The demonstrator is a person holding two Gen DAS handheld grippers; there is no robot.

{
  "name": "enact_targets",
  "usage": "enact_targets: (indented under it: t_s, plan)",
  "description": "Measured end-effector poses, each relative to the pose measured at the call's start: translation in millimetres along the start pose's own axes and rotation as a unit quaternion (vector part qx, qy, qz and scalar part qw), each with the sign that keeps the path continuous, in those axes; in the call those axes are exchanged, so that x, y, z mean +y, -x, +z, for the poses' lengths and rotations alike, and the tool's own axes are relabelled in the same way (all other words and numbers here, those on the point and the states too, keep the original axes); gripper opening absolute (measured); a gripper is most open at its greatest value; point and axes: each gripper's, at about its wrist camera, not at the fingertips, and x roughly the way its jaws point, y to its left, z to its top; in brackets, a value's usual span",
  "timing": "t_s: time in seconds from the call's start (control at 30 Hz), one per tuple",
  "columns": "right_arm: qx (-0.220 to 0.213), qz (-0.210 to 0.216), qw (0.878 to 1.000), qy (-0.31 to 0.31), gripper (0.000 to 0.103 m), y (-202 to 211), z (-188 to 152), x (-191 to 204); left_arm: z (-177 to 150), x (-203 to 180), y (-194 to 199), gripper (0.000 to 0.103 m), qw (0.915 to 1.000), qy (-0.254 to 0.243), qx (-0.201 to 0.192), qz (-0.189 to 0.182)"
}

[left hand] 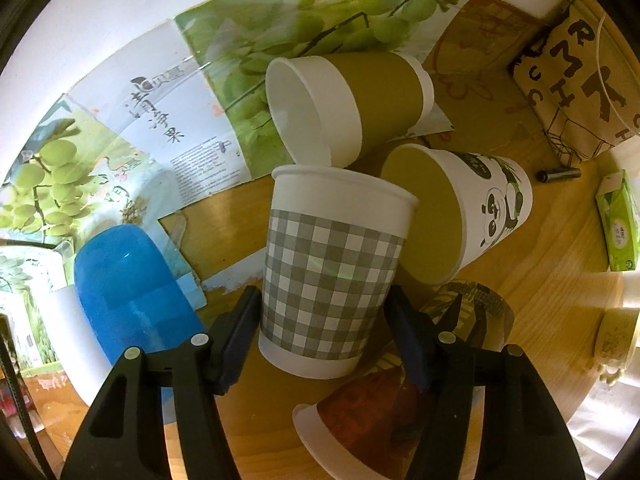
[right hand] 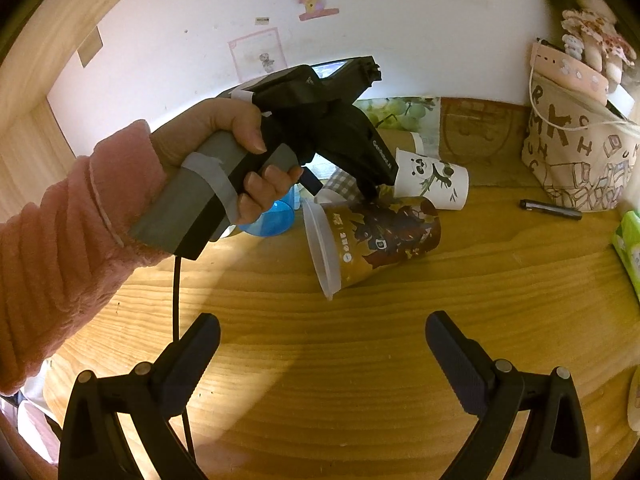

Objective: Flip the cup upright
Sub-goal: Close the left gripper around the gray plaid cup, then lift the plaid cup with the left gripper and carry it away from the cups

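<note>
My left gripper (left hand: 322,312) is shut on a grey checkered paper cup (left hand: 332,264), its pads on both sides of the cup's wall. The cup's rim points away from the camera. Around it on the wooden table lie a tan-sleeved cup (left hand: 352,108), a panda cup (left hand: 460,216) and a brown printed cup (left hand: 372,412), all on their sides. In the right wrist view the left gripper (right hand: 344,188) is held in a hand over the cups, with the brown cup (right hand: 376,240) and the panda cup (right hand: 432,178) near it. My right gripper (right hand: 322,360) is open and empty above the table.
A blue plastic cup (left hand: 128,292) stands left of the checkered cup. Grape-print paper (left hand: 224,80) lies along the wall. A lettered bag (right hand: 580,148), a pen (right hand: 552,210) and a green tissue pack (left hand: 618,220) sit at the right.
</note>
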Motion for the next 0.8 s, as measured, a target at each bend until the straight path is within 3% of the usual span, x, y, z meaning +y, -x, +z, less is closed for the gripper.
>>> enact_targets:
  t_s: [0.47, 0.8]
  plan:
    - [-0.014, 0.013, 0.999, 0.029, 0.103, 11, 6, 13, -27, 6, 49, 0.066, 0.9991, 0.013, -0.040, 0.009]
    - [-0.032, 0.018, 0.998, 0.057, 0.103, 40, -1, 24, -55, 11, 106, 0.066, 0.9958, 0.034, -0.073, 0.044]
